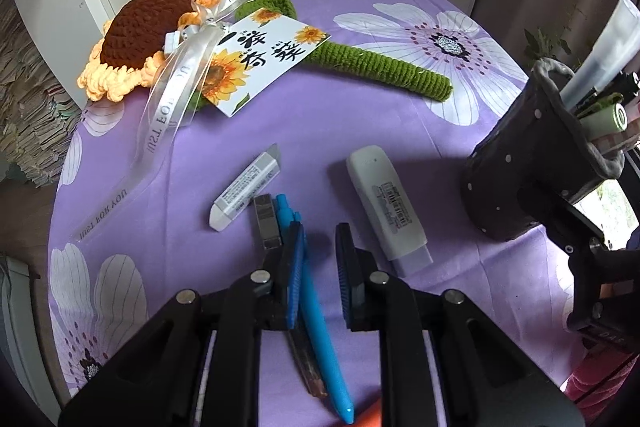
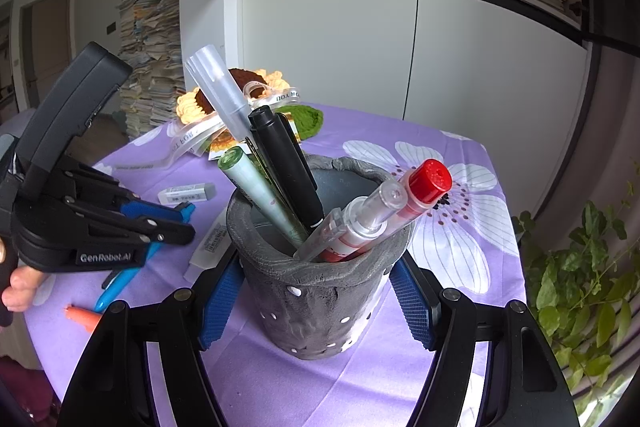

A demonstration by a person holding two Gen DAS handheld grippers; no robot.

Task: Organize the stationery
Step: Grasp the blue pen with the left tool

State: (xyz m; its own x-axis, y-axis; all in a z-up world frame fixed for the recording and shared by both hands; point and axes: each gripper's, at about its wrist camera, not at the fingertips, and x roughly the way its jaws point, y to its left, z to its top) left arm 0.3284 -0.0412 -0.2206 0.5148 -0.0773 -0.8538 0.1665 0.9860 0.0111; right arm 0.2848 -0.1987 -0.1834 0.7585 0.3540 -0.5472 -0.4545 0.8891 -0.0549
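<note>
A blue pen (image 1: 320,323) lies on the purple flowered cloth (image 1: 280,131), with a dark utility knife (image 1: 267,227) beside it. My left gripper (image 1: 320,247) is open just above the pen, fingers on either side of its upper end. It also shows in the right wrist view (image 2: 180,215). A white eraser (image 1: 245,191) and a white correction tape (image 1: 386,205) lie nearby. My right gripper (image 2: 320,291) is shut on the grey dotted pen holder (image 2: 320,291), which holds several pens and markers. The holder also shows in the left wrist view (image 1: 536,163).
A crocheted sunflower (image 1: 136,39) with a green stem, ribbon and card (image 1: 256,59) lies at the back. An orange item (image 2: 82,319) lies near the front edge. White cabinets and stacked papers stand behind; a plant (image 2: 580,287) is at the right.
</note>
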